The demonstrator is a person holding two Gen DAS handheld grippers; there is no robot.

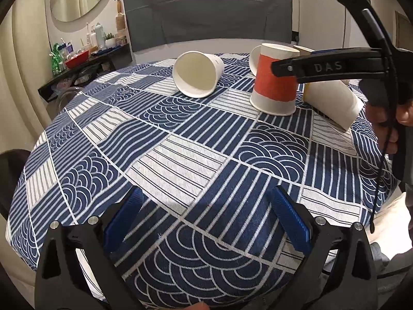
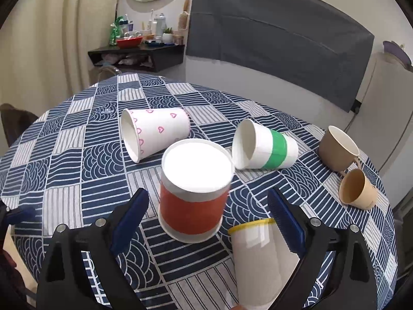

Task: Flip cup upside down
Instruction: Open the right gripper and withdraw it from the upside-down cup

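A paper cup with an orange band [image 2: 192,193] stands upside down on the patterned tablecloth [image 2: 67,170], its white base up. It also shows in the left wrist view [image 1: 275,81]. My right gripper [image 2: 207,214] is open, with its blue pads either side of the cup and not touching it. In the left wrist view the right gripper's black finger [image 1: 327,68] crosses in front of the cup. My left gripper [image 1: 206,219] is open and empty over the near part of the table.
Around it lie a heart-print cup [image 2: 155,131], a green-band cup [image 2: 263,146] and a yellow-rim cup [image 2: 254,261], all on their sides. Two tan mugs [image 2: 338,148] [image 2: 357,190] sit at the right. A grey chair back [image 2: 278,41] and a cluttered shelf [image 2: 136,51] stand behind.
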